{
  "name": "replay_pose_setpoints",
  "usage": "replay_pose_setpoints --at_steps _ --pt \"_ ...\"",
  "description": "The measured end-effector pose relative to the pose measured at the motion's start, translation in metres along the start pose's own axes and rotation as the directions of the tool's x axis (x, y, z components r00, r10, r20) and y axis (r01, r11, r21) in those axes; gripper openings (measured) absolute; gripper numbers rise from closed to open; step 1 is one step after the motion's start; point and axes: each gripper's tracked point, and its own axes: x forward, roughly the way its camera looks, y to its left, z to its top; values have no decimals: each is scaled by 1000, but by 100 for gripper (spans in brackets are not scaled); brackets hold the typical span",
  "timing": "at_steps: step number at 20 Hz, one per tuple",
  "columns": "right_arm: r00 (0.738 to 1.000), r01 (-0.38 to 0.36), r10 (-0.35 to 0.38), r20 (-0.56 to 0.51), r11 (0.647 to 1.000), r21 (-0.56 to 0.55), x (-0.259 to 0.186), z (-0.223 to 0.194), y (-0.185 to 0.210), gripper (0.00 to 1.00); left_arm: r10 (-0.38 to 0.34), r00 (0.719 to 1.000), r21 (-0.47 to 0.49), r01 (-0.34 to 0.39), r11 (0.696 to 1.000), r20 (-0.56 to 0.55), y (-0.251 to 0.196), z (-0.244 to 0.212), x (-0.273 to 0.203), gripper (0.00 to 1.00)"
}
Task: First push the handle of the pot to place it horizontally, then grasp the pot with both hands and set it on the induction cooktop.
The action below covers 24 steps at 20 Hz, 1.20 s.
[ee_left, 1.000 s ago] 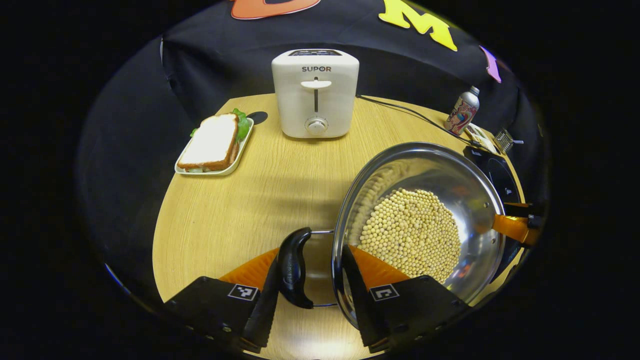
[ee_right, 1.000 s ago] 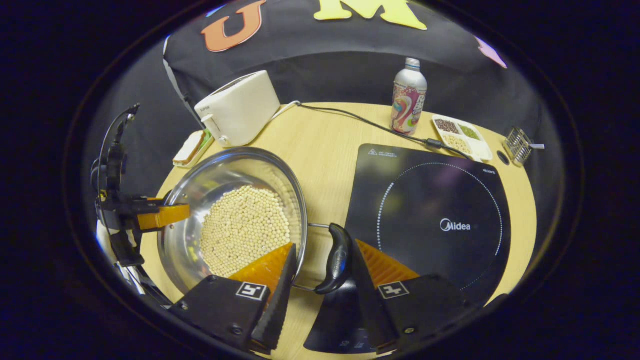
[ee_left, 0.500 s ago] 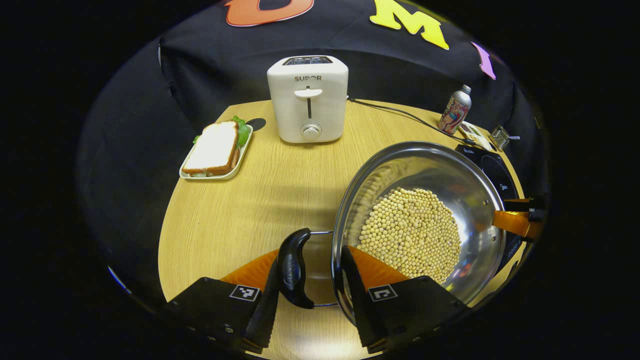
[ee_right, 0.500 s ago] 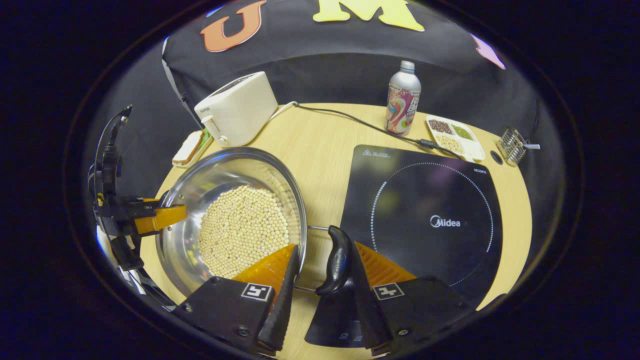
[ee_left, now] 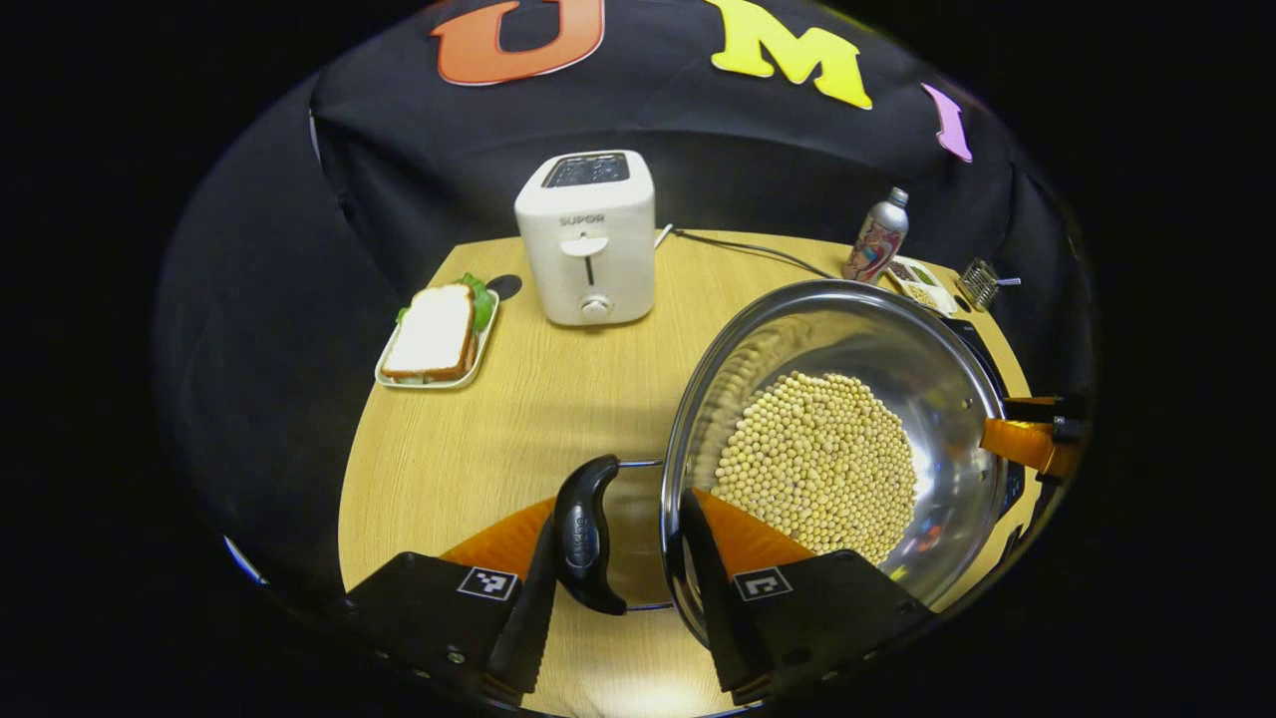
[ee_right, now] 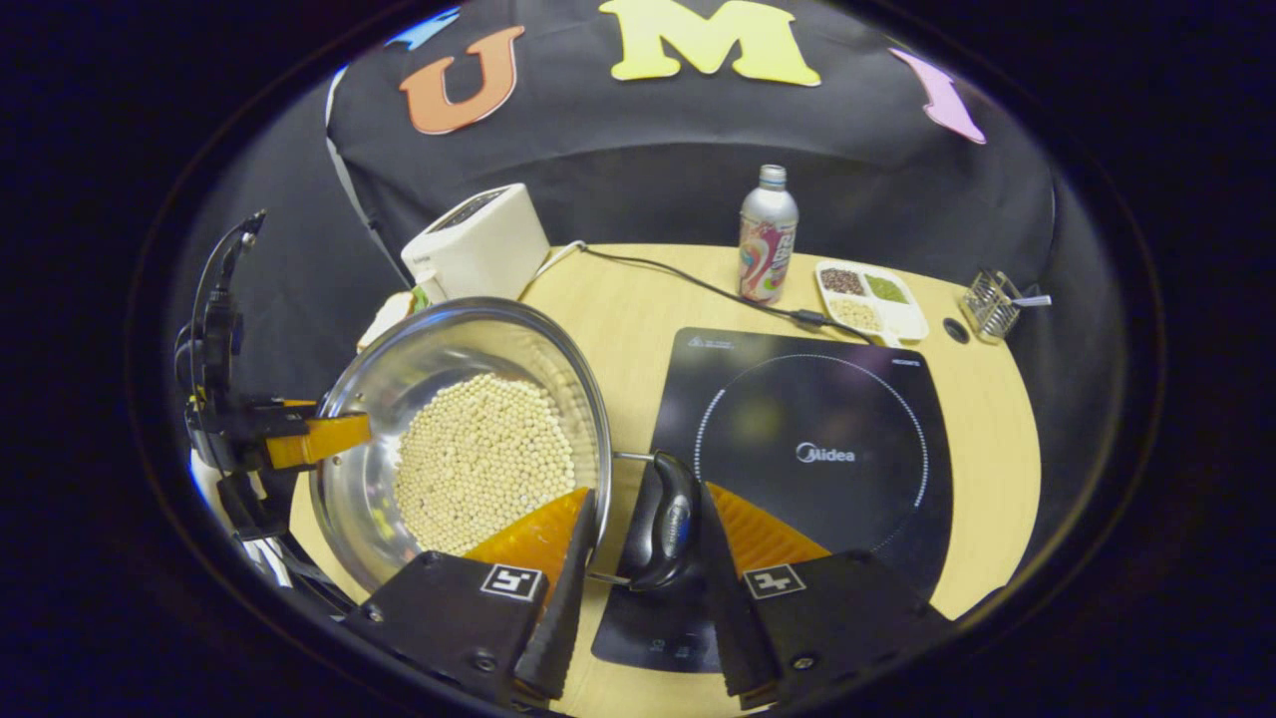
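On the round, pale wood-grain table [ee_right: 638, 299] inside the black-draped booth, I have the shiny steel pot [ee_left: 897, 339] of beans [ee_left: 817, 464] held above its near edge. My left gripper [ee_left: 618, 568] and right gripper [ee_right: 638, 573] each stand narrowly open, straddling a black side handle and the rim. The glossy black Midea cooktop [ee_right: 827, 399] lies just beside; the white Supor toaster [ee_left: 588, 239] stands at the far edge.

Pot [ee_left: 957, 399] — shiny steel, wide and shallow, holding a bed of pale round beans [ee_left: 817, 464]. Black loop handle [ee_left: 583, 534] on one side, a second handle [ee_right: 670, 521] opposite. Induction cooktop [ee_right: 827, 419] — flat black glass with a dotted ring, just beside the pot on the wooden table.
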Motion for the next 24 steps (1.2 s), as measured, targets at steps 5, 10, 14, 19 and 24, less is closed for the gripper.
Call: replay_pose_setpoints --at_steps 5,10,14,19,24 --pt "998 43 -44 33 998 41 -26 -2 -40 57 -35 999 36 34 999 14 -6 4 4 64" --pt "994 88 -92 50 993 75 -48 -4 -97 57 -74 997 57 73 996 11 -9 5 12 64" --pt "991 117 -122 52 988 98 -59 -5 -146 57 -96 995 74 95 993 0 -8 7 14 64" --pt "991 129 -134 32 986 107 -60 -7 -199 57 -99 995 80 101 992 -20 -11 3 18 64" --pt "992 127 -129 11 986 104 -50 0 -238 57 -93 995 68 95 993 -44 -9 3 17 64"
